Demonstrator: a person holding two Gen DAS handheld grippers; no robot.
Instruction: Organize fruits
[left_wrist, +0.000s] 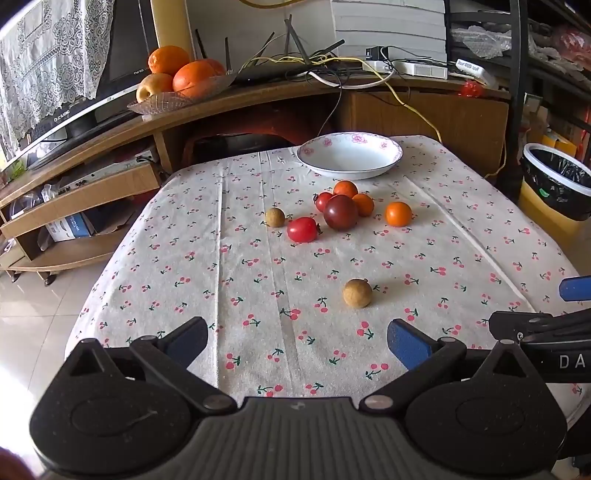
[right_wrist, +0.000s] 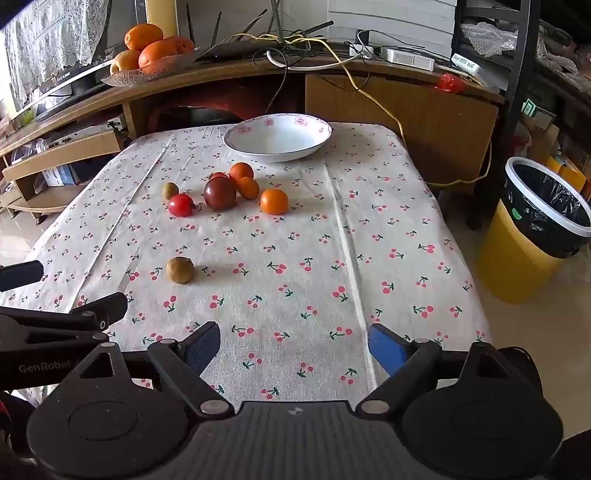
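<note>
Small fruits lie on the cherry-print tablecloth (left_wrist: 258, 295): a dark red tomato (left_wrist: 341, 212), a red tomato (left_wrist: 302, 229), orange tomatoes (left_wrist: 398, 213), and a brown longan (left_wrist: 274, 216). Another longan (left_wrist: 357, 293) lies alone, nearer to me. A white flowered bowl (left_wrist: 349, 154) stands empty at the far edge. My left gripper (left_wrist: 297, 343) hovers open over the near cloth, nothing between its blue pads. The right wrist view shows the same bowl (right_wrist: 277, 137), dark tomato (right_wrist: 220, 193) and near longan (right_wrist: 180, 270). My right gripper (right_wrist: 293, 349) is open too, holding nothing.
A glass dish of oranges and an apple (left_wrist: 177, 79) sits on the wooden cabinet behind the table, beside a router and tangled cables (left_wrist: 295, 68). A yellow bin with a black liner (right_wrist: 532, 229) stands on the floor to the right. A TV (left_wrist: 66, 74) is at far left.
</note>
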